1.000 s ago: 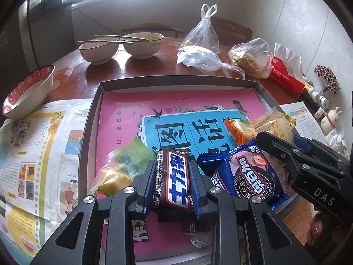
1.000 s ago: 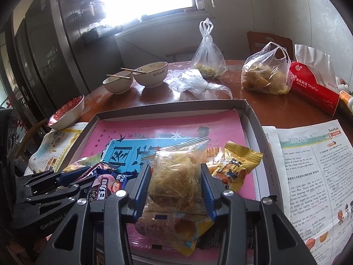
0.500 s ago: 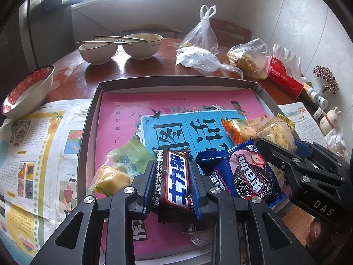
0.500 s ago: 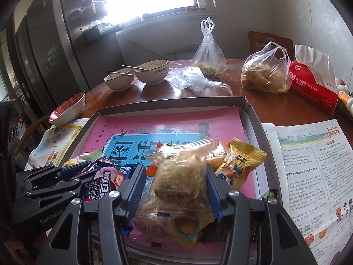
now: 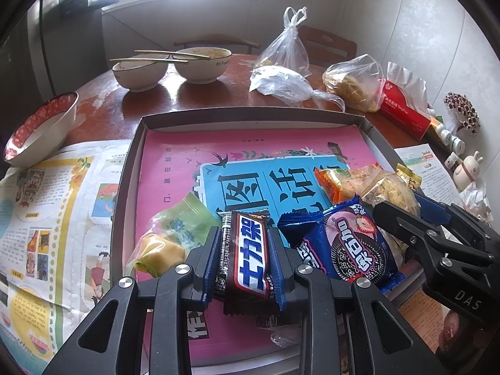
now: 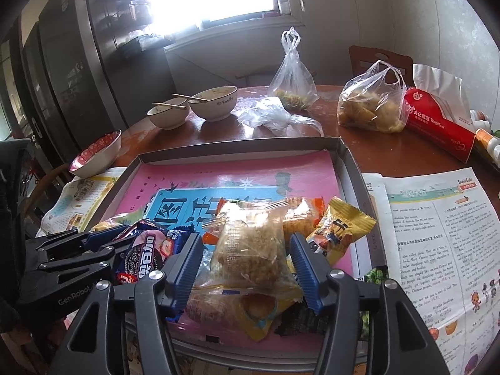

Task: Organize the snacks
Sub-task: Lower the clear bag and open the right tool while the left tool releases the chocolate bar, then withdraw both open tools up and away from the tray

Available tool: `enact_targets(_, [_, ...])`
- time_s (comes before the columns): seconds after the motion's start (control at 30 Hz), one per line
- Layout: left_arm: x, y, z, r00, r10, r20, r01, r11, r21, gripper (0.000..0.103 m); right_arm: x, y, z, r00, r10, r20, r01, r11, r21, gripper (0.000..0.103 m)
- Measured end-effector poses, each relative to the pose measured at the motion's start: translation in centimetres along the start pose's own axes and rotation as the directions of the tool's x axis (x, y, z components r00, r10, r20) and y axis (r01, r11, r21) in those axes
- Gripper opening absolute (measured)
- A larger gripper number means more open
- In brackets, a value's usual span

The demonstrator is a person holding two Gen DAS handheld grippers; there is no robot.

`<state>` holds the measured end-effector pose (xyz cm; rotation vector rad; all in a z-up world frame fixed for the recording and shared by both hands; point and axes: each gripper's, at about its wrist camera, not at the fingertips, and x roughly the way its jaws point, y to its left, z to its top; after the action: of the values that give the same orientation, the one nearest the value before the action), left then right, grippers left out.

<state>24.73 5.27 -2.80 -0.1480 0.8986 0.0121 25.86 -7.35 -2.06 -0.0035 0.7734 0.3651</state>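
Observation:
A grey tray (image 5: pixel 250 114) lined with a pink and blue book cover holds a pile of snacks at its near end. My left gripper (image 5: pixel 245 243) is shut on a brown chocolate bar (image 5: pixel 250 259), held just above the tray's near edge. Beside the bar lie a blue cookie packet (image 5: pixel 347 240) and a green packet (image 5: pixel 175 231). My right gripper (image 6: pixel 245 256) is opening. A clear-wrapped floss cake (image 6: pixel 247 237) lies between its jaws, and neither pad touches it. An orange packet (image 6: pixel 300 215) and a yellow packet (image 6: pixel 340 231) rest just beyond.
Newspaper sheets (image 5: pixel 47 206) (image 6: pixel 437 234) flank the tray on the brown table. Behind it stand two white bowls with chopsticks (image 5: pixel 175 65), a red-patterned bowl (image 5: pixel 40 128), tied plastic bags (image 6: pixel 372 103), and a red tissue pack (image 6: pixel 437 125). Small bottles and figurines (image 5: pixel 462 168) crowd the right edge.
The right gripper's jaws have spread away from the clear-wrapped cake, which now rests loose on the pile. The left gripper and its chocolate bar have stayed put.

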Motion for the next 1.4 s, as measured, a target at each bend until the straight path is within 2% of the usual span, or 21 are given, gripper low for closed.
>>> enact_targets(0.47, [-0.9,-0.4,-0.1,1.0,0.022,0.021,-0.022,1.0,0.011,0.032,-0.9,-0.3,0.1,1.0,-0.011,0.019,0.011,1.0,0.009,0.065])
enact_targets(0.57, [-1.2,-0.4,-0.1,0.999,0.023,0.031,-0.023,1.0,0.009,0.037,-1.1,-0.4,0.0,0.999,-0.021,0.025,0.021,1.0,0.007,0.067])
enact_targets(0.77, [-1.6,-0.4,0.1,0.999,0.028,0.036,-0.028,1.0,0.003,0.04,-1.4,-1.0,-0.1,0.999,-0.031,0.029,0.031,0.999,0.023,0.07])
enact_targets(0.87, [-1.9,-0.5,0.1,0.998,0.029,0.047,-0.029,1.0,0.003,0.048,-1.9,-1.1,-0.1,0.999,-0.032,0.044,0.031,0.999,0.02,0.073])
enact_targets(1.0, [-2.1,-0.6,0.1,0.998,0.034,0.049,-0.034,0.999,0.001,0.049,-2.1,-1.1,0.0,0.998,-0.036,0.049,0.035,0.999,0.022,0.074])
enact_targets(1.1, [-2.2,-0.5,0.2,0.998,0.041,0.05,-0.04,0.999,-0.005,0.054,-2.3,-1.2,0.0,0.998,-0.032,0.052,0.031,0.999,0.025,0.075])
enact_targets(1.4, [-2.2,-0.4,0.4,0.998,0.05,0.048,-0.049,0.999,-0.011,0.055,-2.3,-1.2,-0.2,0.998,-0.025,0.052,0.024,0.999,0.023,0.078])
